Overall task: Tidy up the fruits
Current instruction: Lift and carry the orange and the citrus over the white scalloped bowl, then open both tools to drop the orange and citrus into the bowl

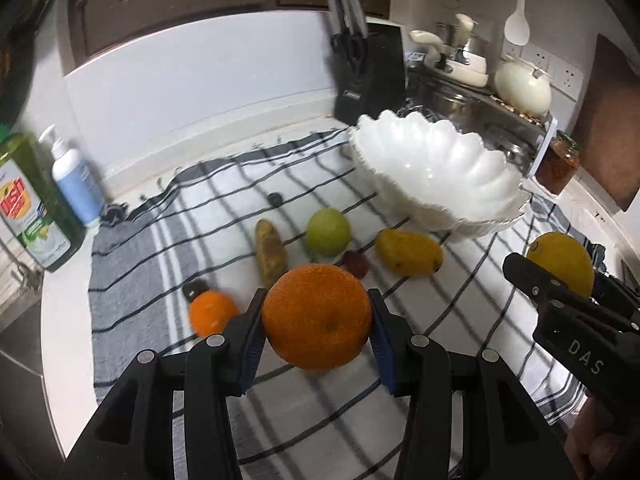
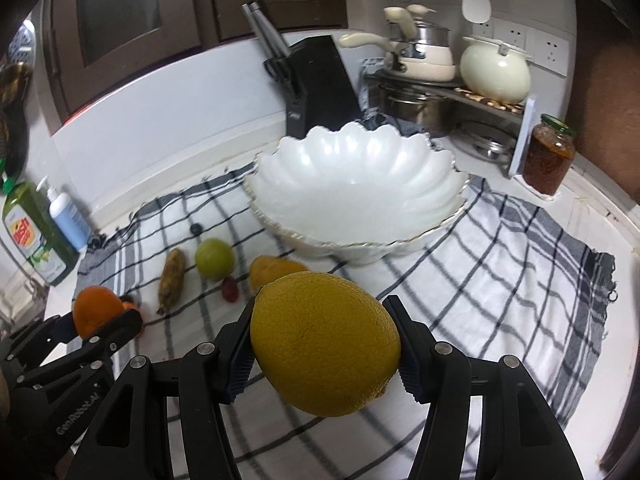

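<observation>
Both tools are carrying fruit above the checked cloth [image 2: 500, 280]. Left tool [image 1: 318, 320] is clamping a large orange [image 1: 317, 316] between its blue pads, fruit sitting clear of the cloth. Right tool [image 2: 324, 344] is gripping a big yellow citrus [image 2: 325, 342], its long axis running roughly across the fingers, stem nub pointing low right.

Key relation: the white scalloped bowl [image 2: 420, 196] is lying straight ahead of the right tool and slightly beyond it, mouth open upward, nothing inside that I can see. From the left tool the bowl [image 1: 472, 184] is sitting ahead and off to the right, with the right tool [image 1: 560, 292] and its citrus [image 1: 560, 258] between the two. Judging by that, the right hand is nearer and has the clearer line; the left would be crossing over loose fruit to get there.

Still lying on the cloth, left of the bowl: a green apple-like fruit [image 1: 328, 231], a yellow mango-shaped fruit [image 1: 408, 258], a brownish banana [image 1: 271, 252] lying lengthwise away from the camera, a small red fruit [image 1: 356, 264], a smaller orange [image 1: 212, 314], a dark berry [image 1: 275, 199] farther back.

Counter is white, cloth covering most of the working area and rumpling at the back edge. Room: knife block [image 2: 320, 84] behind the bowl, pots on a rack [image 2: 432, 80], jar [image 2: 548, 156] at right, soap bottles [image 2: 40, 232] at left. Rim of the bowl is high and fluted; the drop is likely needing some lift first.
</observation>
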Demonstrator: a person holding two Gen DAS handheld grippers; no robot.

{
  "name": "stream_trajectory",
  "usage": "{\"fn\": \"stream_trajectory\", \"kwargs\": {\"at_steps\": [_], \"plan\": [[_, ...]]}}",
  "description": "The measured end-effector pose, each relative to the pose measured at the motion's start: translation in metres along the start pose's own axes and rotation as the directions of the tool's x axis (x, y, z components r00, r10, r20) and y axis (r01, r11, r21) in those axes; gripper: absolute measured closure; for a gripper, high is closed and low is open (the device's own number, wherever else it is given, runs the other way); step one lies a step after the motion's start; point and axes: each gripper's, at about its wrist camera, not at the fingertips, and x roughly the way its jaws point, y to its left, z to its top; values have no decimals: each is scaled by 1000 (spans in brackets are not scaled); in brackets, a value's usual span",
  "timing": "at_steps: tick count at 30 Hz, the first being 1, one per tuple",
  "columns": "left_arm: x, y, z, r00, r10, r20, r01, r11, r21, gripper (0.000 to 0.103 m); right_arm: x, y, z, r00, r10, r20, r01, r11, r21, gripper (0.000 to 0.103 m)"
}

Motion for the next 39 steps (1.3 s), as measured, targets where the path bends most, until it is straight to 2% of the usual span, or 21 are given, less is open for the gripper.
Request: {"fn": "stream_trajectory", "kwargs": {"at_steps": [16,25,32,39], "plan": [[22,-54,74,994,-95,56,89,991,98,56,16,-58,58,994,-85,75,81,995,53,42],[58,-71,114,989,-136,56,127,982,138,56,36,-72,87,990,-106,91,102,994,50,42],[94,-75,128,988,-156,12,153,979,135,56,72,-79,94,997,-77,27,75,995,72,42],[125,-81,126,989,-145,-40,149,978,148,56,97,-83,91,997,-74,-21,75,995,62,42]]}}
